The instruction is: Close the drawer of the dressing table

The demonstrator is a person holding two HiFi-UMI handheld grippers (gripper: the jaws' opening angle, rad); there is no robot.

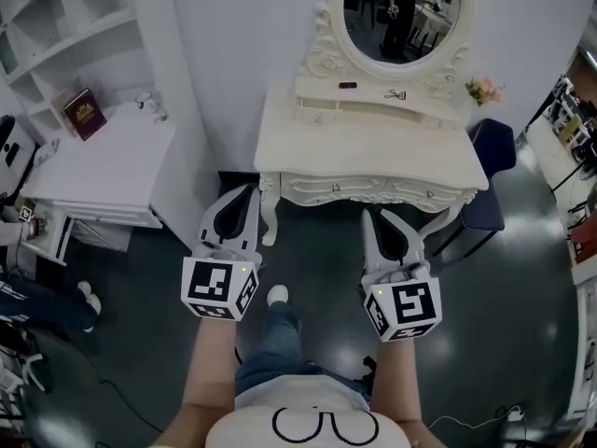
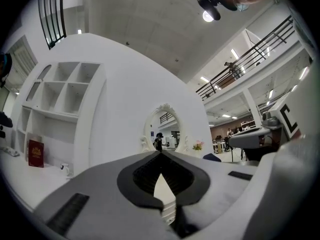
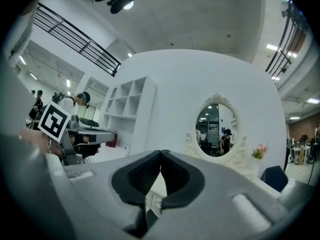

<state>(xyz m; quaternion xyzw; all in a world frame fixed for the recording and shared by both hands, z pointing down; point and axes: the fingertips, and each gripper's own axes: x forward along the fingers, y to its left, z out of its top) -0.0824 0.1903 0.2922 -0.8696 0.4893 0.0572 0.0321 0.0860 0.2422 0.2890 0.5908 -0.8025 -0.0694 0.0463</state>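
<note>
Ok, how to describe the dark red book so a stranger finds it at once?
Find the cream dressing table with the oval mirror, then look left to the plain white desk. At the desk's back, below the white shelves, the dark red book stands; it is the only red thing there.

Two grippers show: the left gripper (image 1: 250, 192) and the right gripper (image 1: 375, 217), each bearing one marker cube, so two cubes in all. There is one dressing table (image 1: 373, 147), with one oval mirror (image 1: 396, 12) above it. On its raised shelf lie two small dark items (image 1: 347, 85), too small to name. One bunch of pink flowers (image 1: 482, 90) stands at its right end. One dark blue chair (image 1: 494, 157) is beside it. To the left there is one white worktop (image 1: 103, 166), one white shelf unit (image 1: 56, 17) and one red book (image 1: 84, 113). Three white shoes are in sight: one (image 1: 277, 295) between the grippers and two at the left edge.
</note>
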